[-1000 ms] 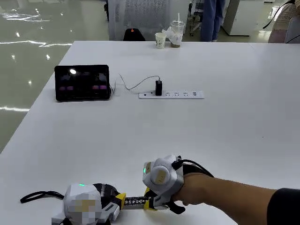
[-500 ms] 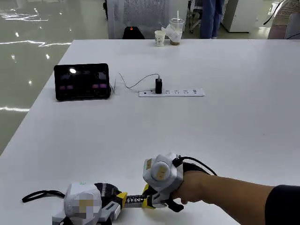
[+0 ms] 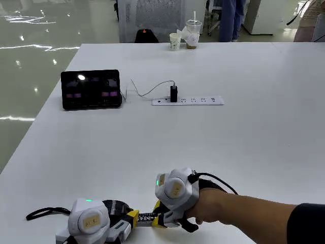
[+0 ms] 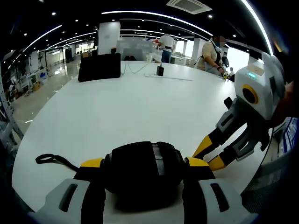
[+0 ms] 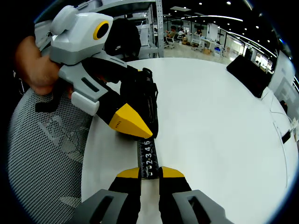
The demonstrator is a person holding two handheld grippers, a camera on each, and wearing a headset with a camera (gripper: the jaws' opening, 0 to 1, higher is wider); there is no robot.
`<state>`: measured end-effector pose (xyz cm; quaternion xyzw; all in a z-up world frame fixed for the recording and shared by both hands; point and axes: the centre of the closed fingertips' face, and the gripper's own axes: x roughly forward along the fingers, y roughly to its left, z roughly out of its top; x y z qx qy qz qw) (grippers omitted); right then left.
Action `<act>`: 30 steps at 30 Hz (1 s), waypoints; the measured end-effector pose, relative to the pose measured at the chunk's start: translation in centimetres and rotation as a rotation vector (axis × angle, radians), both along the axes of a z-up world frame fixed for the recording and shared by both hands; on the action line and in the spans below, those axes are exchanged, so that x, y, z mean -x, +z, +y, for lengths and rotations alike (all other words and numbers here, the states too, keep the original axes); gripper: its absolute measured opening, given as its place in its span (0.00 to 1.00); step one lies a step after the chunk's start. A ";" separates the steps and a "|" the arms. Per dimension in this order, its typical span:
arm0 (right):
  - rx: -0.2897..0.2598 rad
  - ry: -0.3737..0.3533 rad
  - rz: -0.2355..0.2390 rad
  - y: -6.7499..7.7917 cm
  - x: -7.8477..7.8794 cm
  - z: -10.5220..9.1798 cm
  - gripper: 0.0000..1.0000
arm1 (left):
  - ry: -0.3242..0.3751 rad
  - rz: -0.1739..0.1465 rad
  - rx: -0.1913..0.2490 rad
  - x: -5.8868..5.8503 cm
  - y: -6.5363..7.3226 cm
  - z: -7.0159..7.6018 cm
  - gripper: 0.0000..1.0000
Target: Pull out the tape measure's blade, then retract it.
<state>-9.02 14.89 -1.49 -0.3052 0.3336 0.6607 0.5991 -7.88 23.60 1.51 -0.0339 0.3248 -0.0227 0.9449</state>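
Fingers (image 4: 91,163) of the left gripper (image 4: 145,163) clamp the black tape measure (image 4: 142,175) from both sides, low in the frame's centre, with its strap (image 4: 51,158) trailing left. Right gripper (image 5: 149,173) is pinched shut on the blade (image 5: 148,156) — a short numbered stretch is drawn out. Both sit at the head view's bottom edge, left of centre, on the white table (image 3: 203,142).
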 end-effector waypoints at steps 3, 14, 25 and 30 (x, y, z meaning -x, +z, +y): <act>-0.005 -0.015 0.001 -0.1 -0.1 0.2 0.11 | 0.003 -0.002 0.002 0.0 0.0 0.0 0.62; -0.016 -0.029 0.008 0.0 0.1 0.7 0.11 | 0.008 -0.003 0.012 -0.1 0.0 0.1 0.62; -0.037 -0.033 0.007 0.0 0.2 1.6 0.11 | 0.013 -0.004 0.022 -0.1 0.1 0.2 0.62; -0.043 -0.047 0.015 0.0 0.3 1.9 0.11 | 0.014 -0.005 0.026 -0.1 0.1 0.2 0.62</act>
